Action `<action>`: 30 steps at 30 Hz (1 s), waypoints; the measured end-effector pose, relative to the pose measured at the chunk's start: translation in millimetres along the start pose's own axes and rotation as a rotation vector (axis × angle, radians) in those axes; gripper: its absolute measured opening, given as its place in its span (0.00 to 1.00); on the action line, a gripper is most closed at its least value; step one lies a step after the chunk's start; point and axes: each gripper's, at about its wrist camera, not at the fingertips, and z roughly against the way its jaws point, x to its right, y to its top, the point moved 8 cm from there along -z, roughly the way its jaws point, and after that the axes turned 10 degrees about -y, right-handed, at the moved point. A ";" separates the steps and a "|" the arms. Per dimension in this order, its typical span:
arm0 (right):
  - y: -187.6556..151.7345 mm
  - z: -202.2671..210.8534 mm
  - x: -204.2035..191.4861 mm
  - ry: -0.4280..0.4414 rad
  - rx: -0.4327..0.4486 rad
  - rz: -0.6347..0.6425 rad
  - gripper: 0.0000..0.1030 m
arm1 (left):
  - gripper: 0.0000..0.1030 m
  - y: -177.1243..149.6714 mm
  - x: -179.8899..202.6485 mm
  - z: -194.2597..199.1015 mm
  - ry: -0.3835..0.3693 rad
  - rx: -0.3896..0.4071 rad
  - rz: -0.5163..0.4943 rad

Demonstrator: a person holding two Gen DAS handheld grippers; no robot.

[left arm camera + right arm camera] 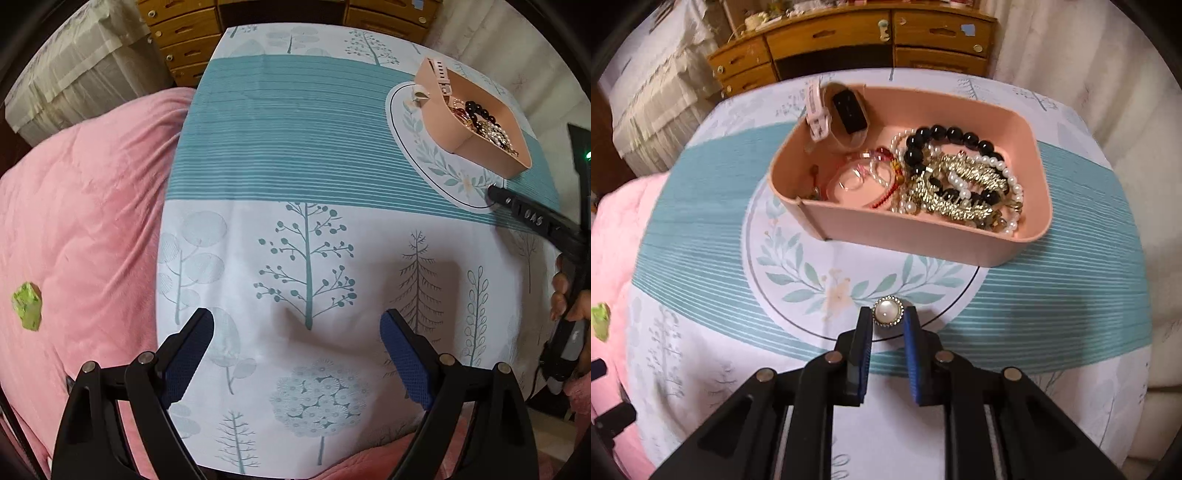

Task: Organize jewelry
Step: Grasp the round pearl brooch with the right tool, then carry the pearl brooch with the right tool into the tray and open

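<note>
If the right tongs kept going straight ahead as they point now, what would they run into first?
Most likely the near wall of the pink tray, which lies ahead of the right tongs holding the pearl brooch. Only printed tablecloth shows between; height is unclear.

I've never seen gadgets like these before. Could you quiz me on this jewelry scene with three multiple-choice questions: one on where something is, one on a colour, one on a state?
1. Where is the pearl brooch?
A. In the tray
B. Between the right tongs, short of the tray
C. On the pink blanket

2. What colour is the tray?
A. Pink
B. Green
C. Black

3. How are the left tongs?
A. Shut on a bracelet
B. Shut on the watch
C. Open, holding nothing

Answers:
1 B, the brooch sits between the two fingers over the tablecloth.
2 A, its walls are pale pink.
3 C, the fingers stand wide apart over bare cloth.
</note>
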 end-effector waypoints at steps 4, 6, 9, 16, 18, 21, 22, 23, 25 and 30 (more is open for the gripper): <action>16.3 29.8 5.1 0.019 0.061 -0.027 0.16 | 0.88 5.0 -0.6 14.8 0.041 0.062 -0.031; 30.8 44.8 10.1 0.014 0.105 -0.037 0.16 | 0.88 8.9 2.0 24.9 0.070 0.105 -0.055; 53.5 60.4 18.9 0.010 0.163 -0.058 0.16 | 0.88 15.5 10.5 38.6 0.079 0.150 -0.102; 75.5 68.2 34.9 -0.002 0.174 -0.117 0.51 | 0.88 25.6 33.4 76.3 0.165 0.318 -0.177; 69.4 76.3 38.4 -0.002 0.201 -0.123 0.59 | 0.88 23.2 38.7 81.5 0.146 0.327 -0.170; 53.1 83.8 42.3 -0.015 0.196 -0.101 0.60 | 0.88 15.8 47.8 84.8 0.161 0.307 -0.159; 41.7 85.5 45.8 -0.021 0.178 -0.096 0.62 | 0.88 12.6 52.5 84.5 0.166 0.296 -0.168; 34.1 86.2 48.2 -0.021 0.163 -0.096 0.65 | 0.88 8.1 59.0 84.2 0.161 0.288 -0.181; 7.4 87.8 54.0 0.004 0.107 -0.100 0.82 | 0.88 -2.9 70.4 84.1 0.143 0.279 -0.183; -82.9 88.2 73.8 0.046 -0.076 -0.108 0.86 | 0.88 -26.5 90.6 82.4 0.118 0.249 -0.144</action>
